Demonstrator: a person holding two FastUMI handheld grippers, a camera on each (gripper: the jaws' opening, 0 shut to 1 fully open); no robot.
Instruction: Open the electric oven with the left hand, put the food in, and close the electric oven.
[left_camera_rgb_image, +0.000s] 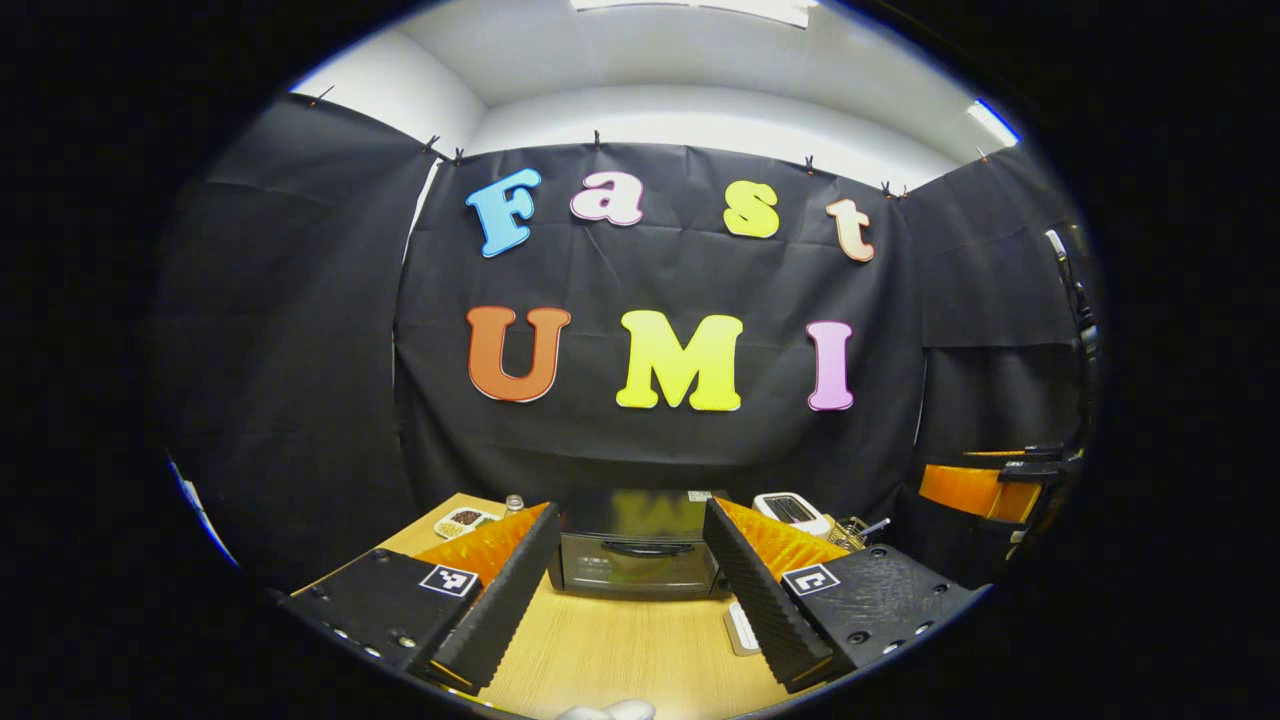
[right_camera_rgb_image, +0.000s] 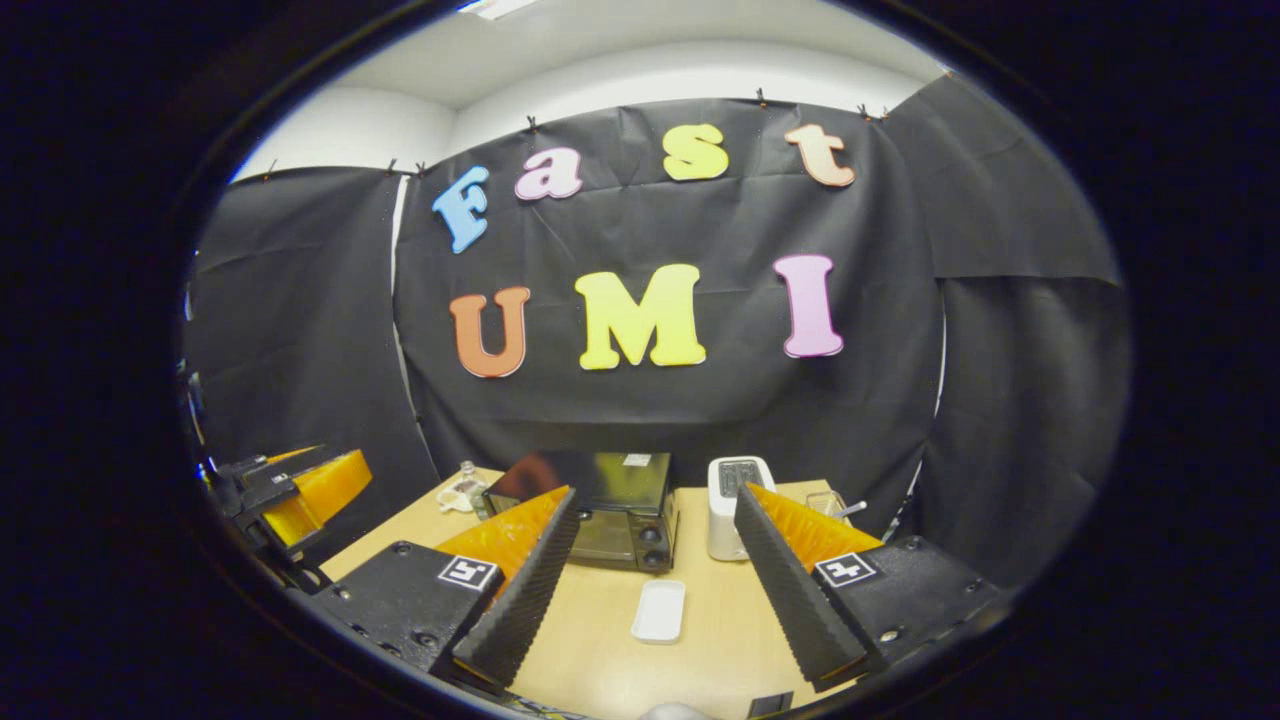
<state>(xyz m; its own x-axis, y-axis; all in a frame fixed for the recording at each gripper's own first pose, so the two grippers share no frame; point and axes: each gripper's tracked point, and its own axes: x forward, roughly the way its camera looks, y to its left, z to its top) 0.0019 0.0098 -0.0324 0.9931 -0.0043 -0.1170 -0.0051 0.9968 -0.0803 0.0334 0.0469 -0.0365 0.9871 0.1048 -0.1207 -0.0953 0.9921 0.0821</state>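
I had the left gripper (left_camera_rgb_image: 630, 585) held level and squared to the electric oven (left_camera_rgb_image: 636, 550), its jaws spread wide with nothing between them; the oven door was shut, its dark handle (left_camera_rgb_image: 646, 547) framed between the two fingers, which I judged a line-up for taking the handle; the oven stood at the back of the tabletop (left_camera_rgb_image: 620, 650) against the booth wall; the right gripper (right_camera_rgb_image: 655, 575) hung back, jaws equally wide and empty, presumably kept clear so the door could swing down; in the right gripper view a small white tray (right_camera_rgb_image: 660, 610) lay on the tabletop in front of the oven, within easy reach of that side; whether it carried food I could not tell; a white toaster (right_camera_rgb_image: 735, 505) stood just beside the oven; opening not yet begun.
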